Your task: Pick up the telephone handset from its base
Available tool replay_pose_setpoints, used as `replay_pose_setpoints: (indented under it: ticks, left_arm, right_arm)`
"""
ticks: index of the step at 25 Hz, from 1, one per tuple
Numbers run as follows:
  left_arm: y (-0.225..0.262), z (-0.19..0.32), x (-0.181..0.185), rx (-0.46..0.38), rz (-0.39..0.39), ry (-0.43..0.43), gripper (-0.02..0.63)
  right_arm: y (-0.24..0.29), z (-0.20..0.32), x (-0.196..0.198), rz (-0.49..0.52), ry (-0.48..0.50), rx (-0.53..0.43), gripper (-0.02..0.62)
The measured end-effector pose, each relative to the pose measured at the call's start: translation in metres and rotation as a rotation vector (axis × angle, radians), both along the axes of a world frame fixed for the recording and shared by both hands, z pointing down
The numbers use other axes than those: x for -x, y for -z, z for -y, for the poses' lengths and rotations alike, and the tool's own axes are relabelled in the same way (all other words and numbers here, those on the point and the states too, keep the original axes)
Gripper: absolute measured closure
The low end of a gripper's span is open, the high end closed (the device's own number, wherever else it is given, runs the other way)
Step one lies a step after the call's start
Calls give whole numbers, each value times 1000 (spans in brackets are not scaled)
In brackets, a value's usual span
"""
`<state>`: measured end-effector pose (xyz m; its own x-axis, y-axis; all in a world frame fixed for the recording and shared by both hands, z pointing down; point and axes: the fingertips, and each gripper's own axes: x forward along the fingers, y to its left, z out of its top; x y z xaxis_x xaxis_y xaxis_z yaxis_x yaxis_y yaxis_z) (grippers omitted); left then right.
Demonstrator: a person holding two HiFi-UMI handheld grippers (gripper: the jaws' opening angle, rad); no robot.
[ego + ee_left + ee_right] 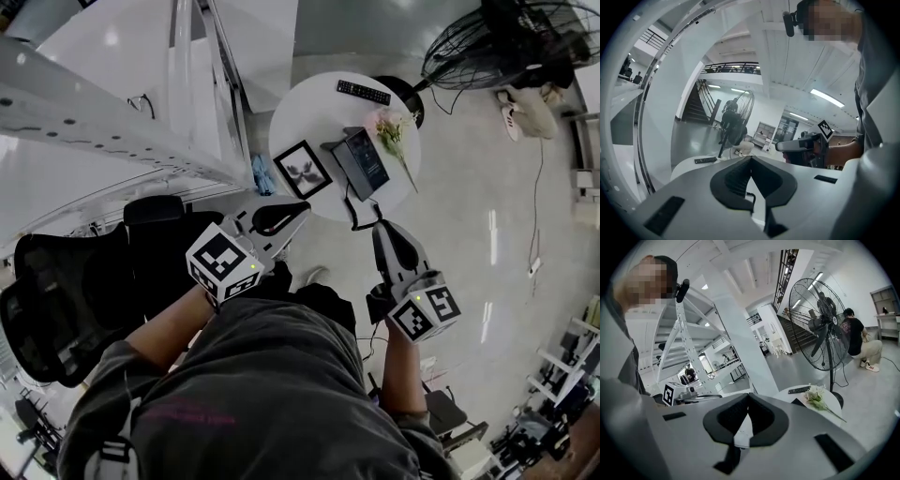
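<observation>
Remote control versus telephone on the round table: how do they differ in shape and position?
The remote control is a slim bar at the far edge of the table; the telephone is broader and boxier, at the near edge. A cord hangs off the table from the telephone; the remote control has none. Both are dark.

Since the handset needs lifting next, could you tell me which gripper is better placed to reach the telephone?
Probably the right gripper: its shut jaws point at the telephone just ahead, while the left gripper is off to the side, nearer the picture frame.
</observation>
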<state>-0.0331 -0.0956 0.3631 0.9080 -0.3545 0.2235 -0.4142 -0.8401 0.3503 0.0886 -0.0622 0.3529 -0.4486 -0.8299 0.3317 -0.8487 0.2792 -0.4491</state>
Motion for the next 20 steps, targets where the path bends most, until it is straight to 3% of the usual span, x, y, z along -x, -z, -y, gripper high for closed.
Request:
replay_pose_setpoints:
  ticks: [9,20]
  left_arm:
    - [-43,23,-27,88,13,62,591]
    - [-113,47,-60,182,44,204,592]
  right_arm:
    - [-25,29,-24,-15,44,26,577]
    - [-77,65,-57,-33,190,77,577]
